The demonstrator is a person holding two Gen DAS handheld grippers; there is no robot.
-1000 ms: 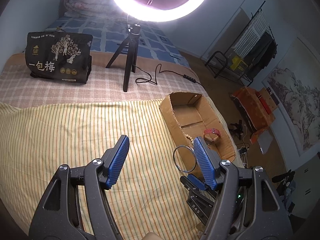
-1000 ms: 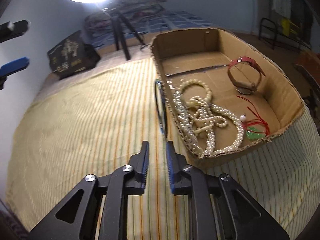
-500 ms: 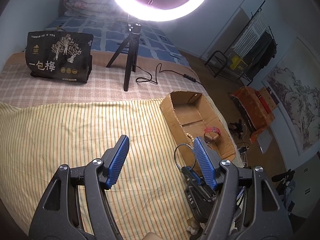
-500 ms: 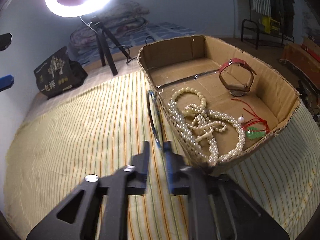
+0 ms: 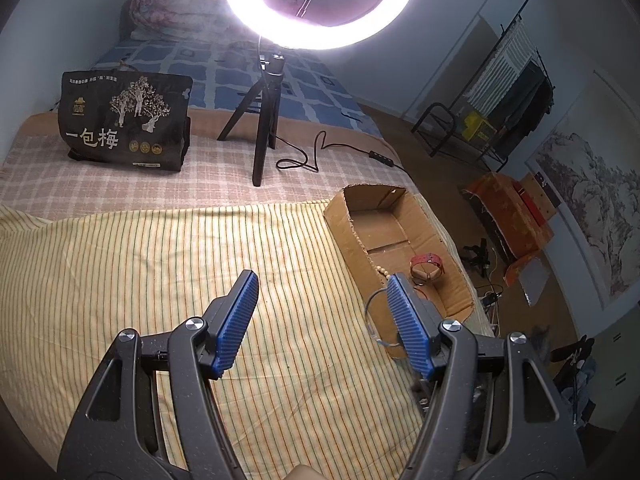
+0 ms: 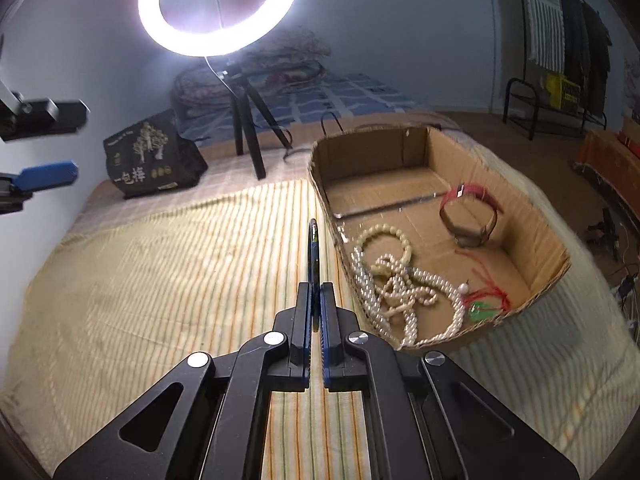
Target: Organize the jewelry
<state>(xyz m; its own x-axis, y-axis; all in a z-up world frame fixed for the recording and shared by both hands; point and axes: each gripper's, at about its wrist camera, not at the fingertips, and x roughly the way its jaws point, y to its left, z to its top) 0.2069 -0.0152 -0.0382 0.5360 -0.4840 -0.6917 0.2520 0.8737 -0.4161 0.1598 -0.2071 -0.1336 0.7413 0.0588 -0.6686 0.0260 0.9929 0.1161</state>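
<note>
Right gripper clenched on the thin bangle, just left of the cardboard box.
Next, likely: carry it right over the wall and release beside the pearls; left gripper gapes, holding nothing.

From my right cam, the right gripper has its black fingers pinched on a thin dark metal bangle, which stands on edge over the yellow striped bedsheet, just left of the open brown cardboard box. Inside the box I can see a tangle of white and cream pearl necklaces, a red-strapped wristwatch, and a small green pendant on red cord. The bright round ring light on a black tripod stands behind, beside a black printed bag.
</note>
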